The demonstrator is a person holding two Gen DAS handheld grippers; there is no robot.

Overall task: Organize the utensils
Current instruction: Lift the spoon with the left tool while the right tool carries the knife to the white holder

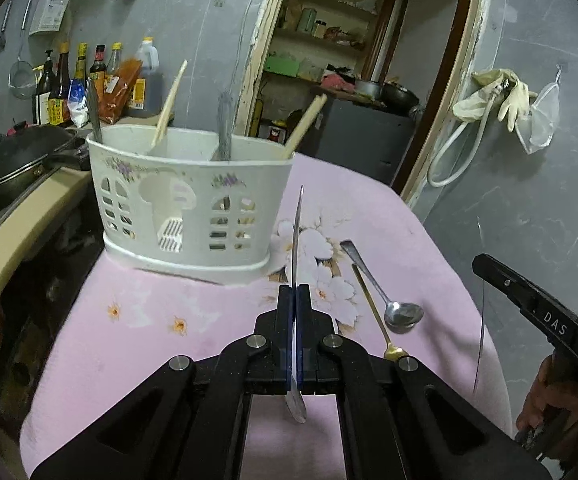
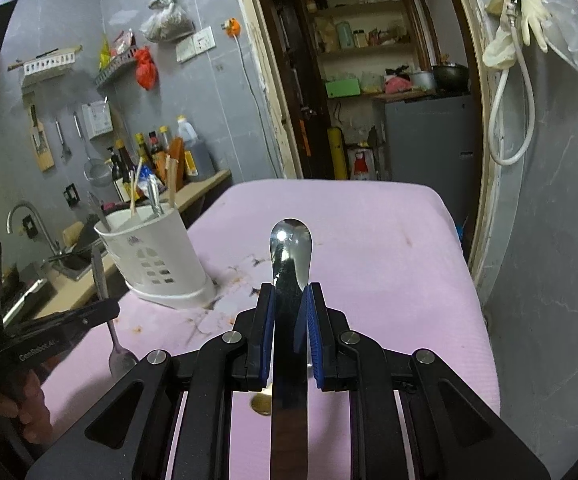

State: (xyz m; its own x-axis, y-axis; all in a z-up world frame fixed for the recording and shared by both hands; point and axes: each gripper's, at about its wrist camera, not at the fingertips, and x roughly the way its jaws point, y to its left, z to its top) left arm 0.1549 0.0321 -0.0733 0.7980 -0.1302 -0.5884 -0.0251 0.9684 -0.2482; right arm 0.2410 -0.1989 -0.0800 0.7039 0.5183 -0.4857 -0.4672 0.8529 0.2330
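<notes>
My left gripper (image 1: 295, 292) is shut on a thin steel spoon (image 1: 297, 240) seen edge-on, its handle pointing up and its bowl hanging below the jaws. Just ahead stands the white utensil holder (image 1: 189, 200) with chopsticks and metal utensils in it. A silver spoon (image 1: 403, 314) and a gold spoon (image 1: 369, 300) lie on the pink cloth to the right. My right gripper (image 2: 289, 292) is shut on a broad flat steel utensil (image 2: 289, 248) with a rounded tip. The holder (image 2: 157, 256) is far to its left, and the left gripper (image 2: 115, 308) shows there with its spoon (image 2: 121, 360).
The table has a pink floral cloth (image 1: 169, 300) with edges at left and right. A black pan (image 1: 9, 160) sits on the counter at left, with sauce bottles (image 1: 89, 80) behind. A sink tap (image 2: 29, 216) is far left. A hose and gloves (image 1: 489, 96) hang on the right wall.
</notes>
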